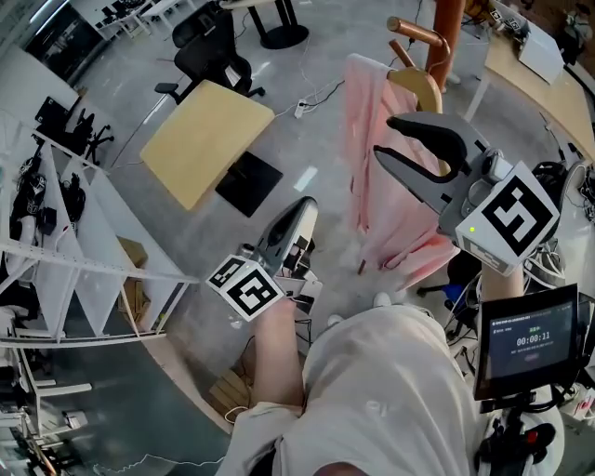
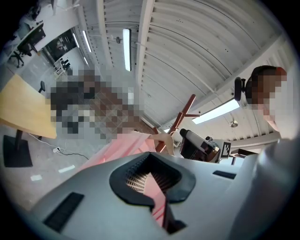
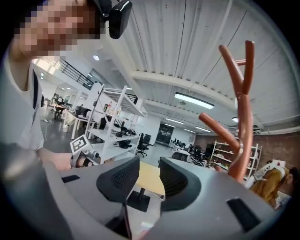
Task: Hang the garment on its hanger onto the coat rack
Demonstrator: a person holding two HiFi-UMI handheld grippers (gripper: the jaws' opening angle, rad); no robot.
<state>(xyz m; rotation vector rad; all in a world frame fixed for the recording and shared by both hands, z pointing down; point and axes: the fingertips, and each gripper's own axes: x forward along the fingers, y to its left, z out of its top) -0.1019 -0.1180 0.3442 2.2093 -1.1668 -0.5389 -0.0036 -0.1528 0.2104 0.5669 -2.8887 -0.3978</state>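
A pink garment [image 1: 372, 158] hangs from a wooden hanger [image 1: 420, 85] beside the copper-coloured coat rack [image 1: 444, 28]; I cannot make out the hanger's hook. My right gripper [image 1: 389, 138] is open, its jaws spread just in front of the hanger's shoulder with nothing between them. In the right gripper view the rack's pegs [image 3: 243, 126] rise to the right of the open jaws [image 3: 150, 173]. My left gripper [image 1: 302, 206] sits lower and to the left, apart from the garment, and is shut on nothing. It points up at the garment [image 2: 126, 145] and hanger [image 2: 164, 139].
A yellow table [image 1: 204, 139] on a black base stands left of the rack, with a black office chair [image 1: 209, 46] beyond. White shelving [image 1: 74, 260] lines the left. A timer screen [image 1: 532, 342] is at the lower right, and a desk [image 1: 539, 74] at the upper right.
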